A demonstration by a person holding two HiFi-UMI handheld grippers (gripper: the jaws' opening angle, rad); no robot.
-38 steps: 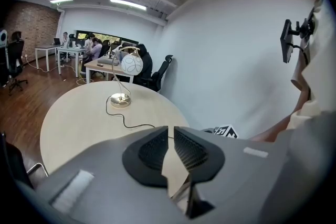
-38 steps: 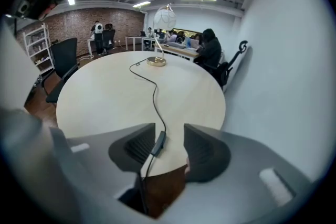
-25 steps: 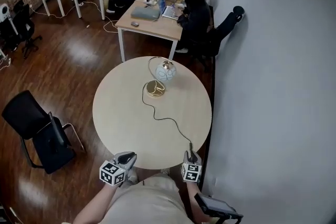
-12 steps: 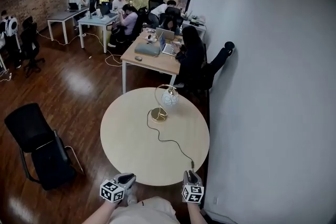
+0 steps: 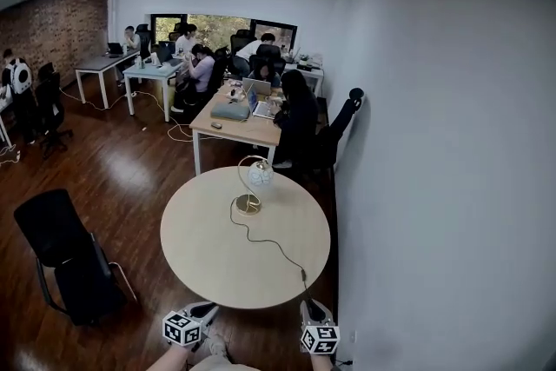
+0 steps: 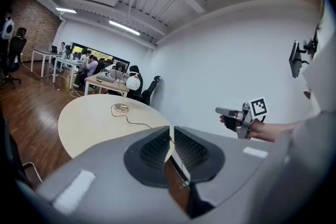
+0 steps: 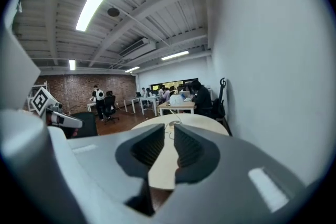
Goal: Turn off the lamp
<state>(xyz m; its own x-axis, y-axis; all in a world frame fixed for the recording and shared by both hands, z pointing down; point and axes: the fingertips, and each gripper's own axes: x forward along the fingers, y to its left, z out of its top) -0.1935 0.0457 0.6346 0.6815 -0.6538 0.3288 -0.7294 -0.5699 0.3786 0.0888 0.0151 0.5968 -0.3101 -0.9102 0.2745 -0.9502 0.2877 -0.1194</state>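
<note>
The lamp, a white globe (image 5: 259, 174) on a gold arc with a round gold base (image 5: 248, 204), stands at the far side of the round table (image 5: 200, 248). Its black cord (image 5: 276, 245) runs to the near right edge. I cannot tell whether it is lit. Both grippers are held back from the table's near edge, apart from lamp and cord. My left gripper (image 5: 205, 309) is shut and empty. My right gripper (image 5: 314, 309) has a narrow gap, is closing and holds nothing. The left gripper view shows the globe (image 6: 133, 82) far off and the right gripper (image 6: 231, 112).
A black chair (image 5: 59, 255) stands left of the table. A white wall (image 5: 434, 187) runs close along the right. Behind the table is a desk (image 5: 233, 125) with people seated at laptops, and more desks stand further back on the wood floor (image 5: 130, 178).
Both grippers have drawn back off the table's near edge, the right one away from the cord's end. The head view has lifted, so the table sits further away.
</note>
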